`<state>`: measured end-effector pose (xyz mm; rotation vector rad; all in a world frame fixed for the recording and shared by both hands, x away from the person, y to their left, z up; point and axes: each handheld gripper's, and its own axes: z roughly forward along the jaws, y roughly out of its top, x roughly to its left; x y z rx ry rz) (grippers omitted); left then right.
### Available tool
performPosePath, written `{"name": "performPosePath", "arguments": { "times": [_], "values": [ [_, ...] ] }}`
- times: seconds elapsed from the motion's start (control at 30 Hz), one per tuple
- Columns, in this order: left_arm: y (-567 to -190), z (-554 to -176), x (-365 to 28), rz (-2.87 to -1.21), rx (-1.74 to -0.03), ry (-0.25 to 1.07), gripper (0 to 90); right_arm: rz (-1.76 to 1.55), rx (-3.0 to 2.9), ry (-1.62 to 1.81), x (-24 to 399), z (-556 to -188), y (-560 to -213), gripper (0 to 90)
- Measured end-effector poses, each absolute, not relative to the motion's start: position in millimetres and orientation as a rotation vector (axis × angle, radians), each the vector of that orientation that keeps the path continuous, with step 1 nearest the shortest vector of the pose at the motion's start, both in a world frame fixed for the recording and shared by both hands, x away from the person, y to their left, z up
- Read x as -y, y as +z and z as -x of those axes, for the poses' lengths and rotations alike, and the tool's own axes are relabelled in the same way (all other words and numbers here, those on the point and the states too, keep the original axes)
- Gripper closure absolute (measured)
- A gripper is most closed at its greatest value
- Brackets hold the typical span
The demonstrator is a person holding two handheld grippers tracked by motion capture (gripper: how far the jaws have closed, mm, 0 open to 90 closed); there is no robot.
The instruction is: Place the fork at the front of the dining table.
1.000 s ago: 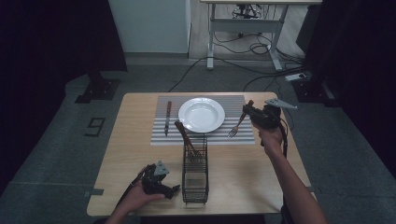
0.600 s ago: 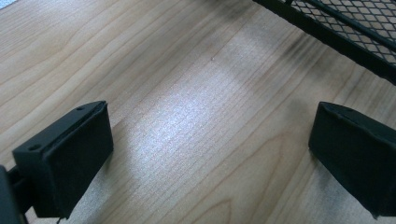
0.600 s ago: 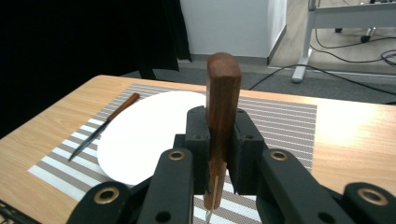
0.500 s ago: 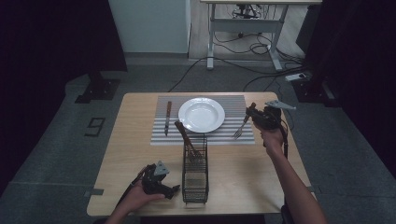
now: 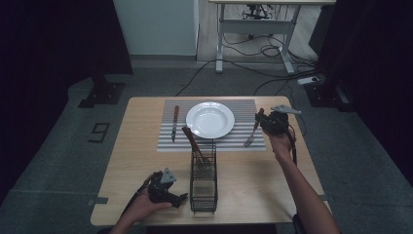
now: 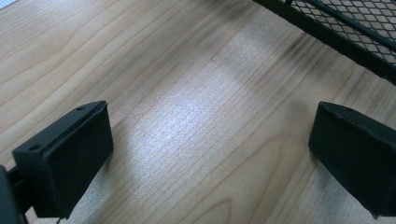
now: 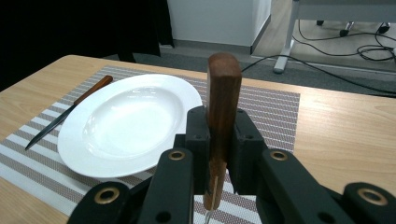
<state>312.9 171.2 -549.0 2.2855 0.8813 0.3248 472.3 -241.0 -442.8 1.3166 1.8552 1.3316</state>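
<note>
My right tongs (image 5: 267, 123) pinch a fork (image 5: 252, 132) by its wooden handle, over the right edge of the striped mat (image 5: 243, 108). In the high view the fork slants down and to the left, its tines at the mat's front right corner, just right of the plate (image 5: 210, 119); I cannot tell whether the tines touch the mat. In the right gripper view the handle (image 7: 223, 112) stands upright between the two pads, squeezed from both sides, with its brown end rising above them and the metal neck dropping out of sight below.

The plate is white, empty and sits mid-mat. A knife (image 5: 175, 123) with a wooden handle lies on the mat just left of the plate, handle away from me, blade pointing toward my side.

A black wire rack (image 5: 203, 183) stands on the bench (image 5: 141, 146) in front of the mat, with a wooden-handled utensil (image 5: 191, 141) leaning out of its far end toward the plate.

My left tongs (image 5: 175, 197) rest low at the front left of the bench, just left of the rack. In the left gripper view their pads stand spread wide with bare wood between them and the rack's mesh (image 6: 355, 23) at the upper right corner.
</note>
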Motion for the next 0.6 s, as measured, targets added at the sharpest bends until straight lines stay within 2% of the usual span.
{"name": "performPosePath", "arguments": {
  "times": [0.6],
  "values": [
    [-549.0,-313.4,-171.2,-2.286,-0.879,0.323,0.0,-1.28,-1.834,1.336,226.4,-484.5,-447.2,79.8]
  ]
}}
